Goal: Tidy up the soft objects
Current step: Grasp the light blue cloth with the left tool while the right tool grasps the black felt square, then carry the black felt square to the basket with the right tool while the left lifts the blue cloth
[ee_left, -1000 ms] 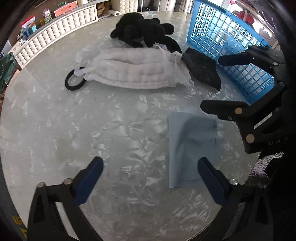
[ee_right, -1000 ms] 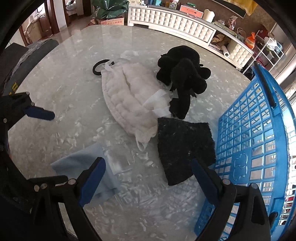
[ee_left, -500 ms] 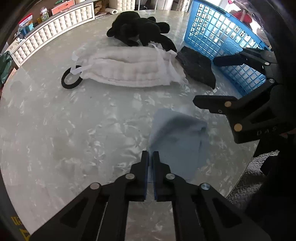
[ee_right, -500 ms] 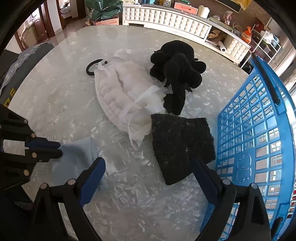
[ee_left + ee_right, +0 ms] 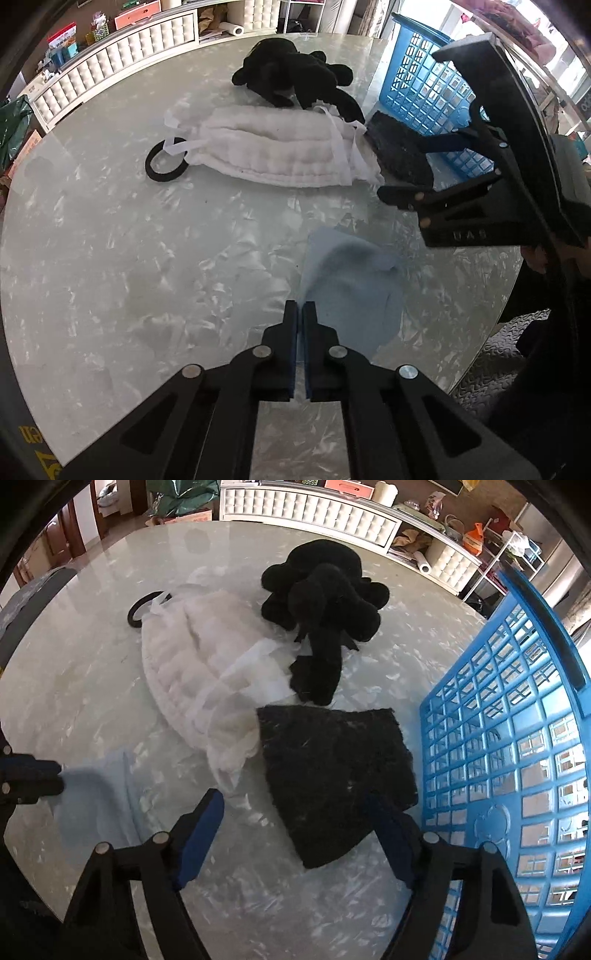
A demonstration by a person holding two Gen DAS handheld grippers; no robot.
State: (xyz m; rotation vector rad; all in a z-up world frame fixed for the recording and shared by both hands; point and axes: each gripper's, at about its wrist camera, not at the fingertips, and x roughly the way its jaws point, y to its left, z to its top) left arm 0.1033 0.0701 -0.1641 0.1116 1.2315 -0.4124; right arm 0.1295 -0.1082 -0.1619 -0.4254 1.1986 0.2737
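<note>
left hand-held gripper (image 5: 300,314) clamped on the pale blue cloth (image 5: 351,291); right hand-held gripper (image 5: 299,823) spread apart.

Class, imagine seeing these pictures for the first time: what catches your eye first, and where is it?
The blue basket at the table's right edge stands out first. Beside it lie a black pad, a white quilted cloth and a black plush toy. Nearer, the left tongs are shut on a pale blue cloth.

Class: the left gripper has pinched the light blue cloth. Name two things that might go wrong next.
The left gripper holds only the edge of the light blue cloth, so it may slip free. The open right gripper hovers by the black felt pad, which overlaps the white quilted pad and might drag it.
</note>
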